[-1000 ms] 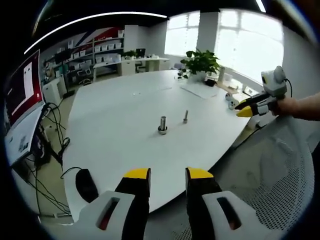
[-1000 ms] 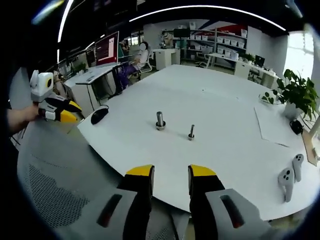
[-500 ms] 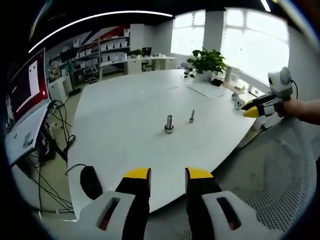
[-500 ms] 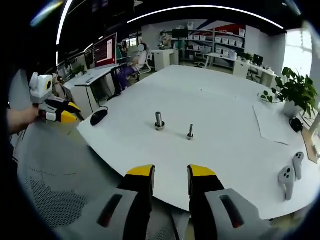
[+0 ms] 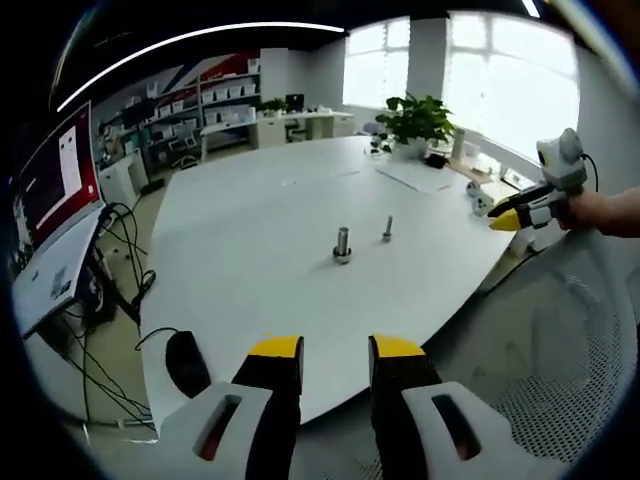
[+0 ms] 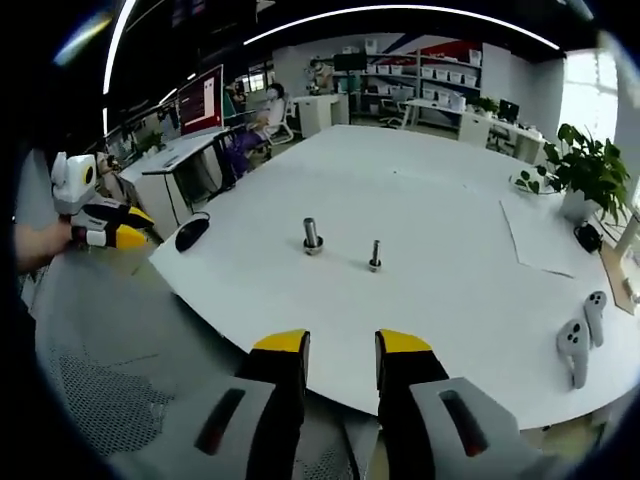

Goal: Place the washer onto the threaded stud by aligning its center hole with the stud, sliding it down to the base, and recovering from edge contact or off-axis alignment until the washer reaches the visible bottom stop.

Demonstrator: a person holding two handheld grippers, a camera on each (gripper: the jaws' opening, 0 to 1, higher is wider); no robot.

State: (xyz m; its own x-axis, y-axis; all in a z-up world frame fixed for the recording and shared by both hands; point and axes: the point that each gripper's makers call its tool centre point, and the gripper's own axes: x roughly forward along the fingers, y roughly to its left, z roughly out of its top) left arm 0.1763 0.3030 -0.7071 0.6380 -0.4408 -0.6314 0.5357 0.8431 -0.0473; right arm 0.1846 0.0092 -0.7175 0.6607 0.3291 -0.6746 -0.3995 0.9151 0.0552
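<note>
Both grippers held off the near edge of the white table point(image 5: 250, 230), nothing between them: left gripper point(image 5: 335, 352) jaws parted, right gripper point(image 6: 342, 345) likewise. Mid-table, the thicker stud point(image 6: 311, 236) stands upright with a ring at its base, possibly the washer, too small to confirm. Just beside it, apart, the thinner stud point(image 6: 375, 255). Beyond, a potted plant point(image 6: 590, 180).

white table point(image 6: 430, 250): two studs point(image 6: 311, 236) point(image 6: 375, 255), mouse point(image 6: 190, 233), controllers point(image 6: 583, 337).
</note>
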